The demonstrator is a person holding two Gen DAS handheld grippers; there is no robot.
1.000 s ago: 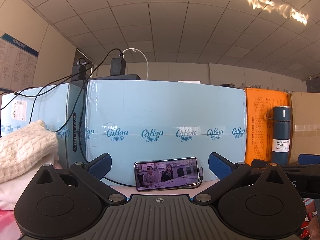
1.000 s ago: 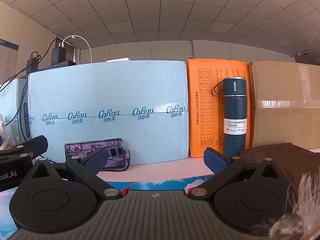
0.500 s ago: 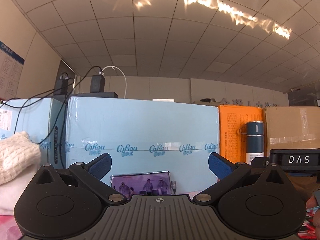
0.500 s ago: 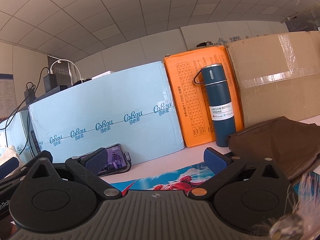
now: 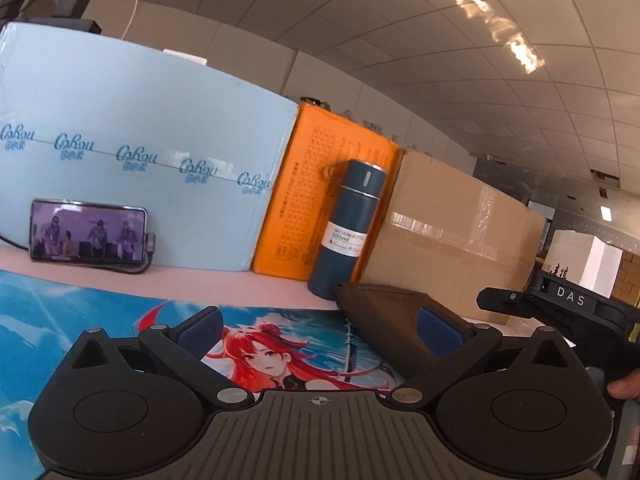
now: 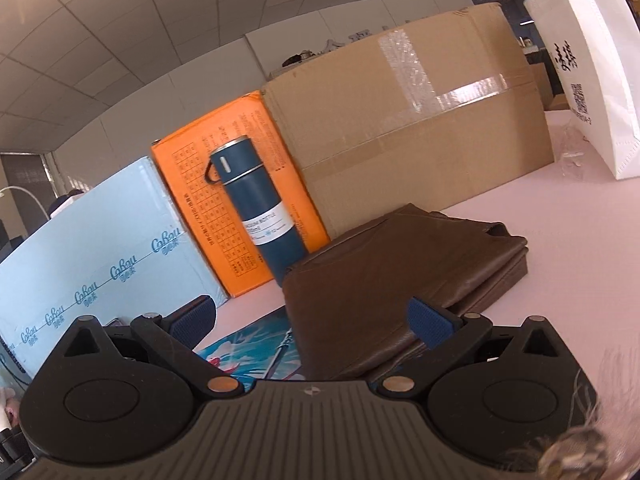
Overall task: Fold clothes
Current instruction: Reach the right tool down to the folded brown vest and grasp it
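Observation:
A folded brown garment (image 6: pixel 400 268) lies on the pale table, in front of the cardboard box. My right gripper (image 6: pixel 312 320) hangs open just before its near edge, with nothing between the blue pads. In the left wrist view the same brown garment (image 5: pixel 384 312) sits at centre right. My left gripper (image 5: pixel 320 332) is open above the printed mat (image 5: pixel 80 312), its right pad over the garment's left end. The right gripper's body (image 5: pixel 560 308) shows at the far right, held by a hand.
A dark blue vacuum bottle (image 6: pixel 256 212) stands behind the garment against an orange box (image 6: pixel 224 196). A cardboard box (image 6: pixel 420 120) and a light blue box (image 5: pixel 132 152) line the back. A phone (image 5: pixel 88 232) leans on the blue box. A white bag (image 6: pixel 588 60) stands at the right.
Both grippers have swung to the right and tipped down toward the table. The brown garment now fills the centre of both views, and the cream knit pile has left the left view.

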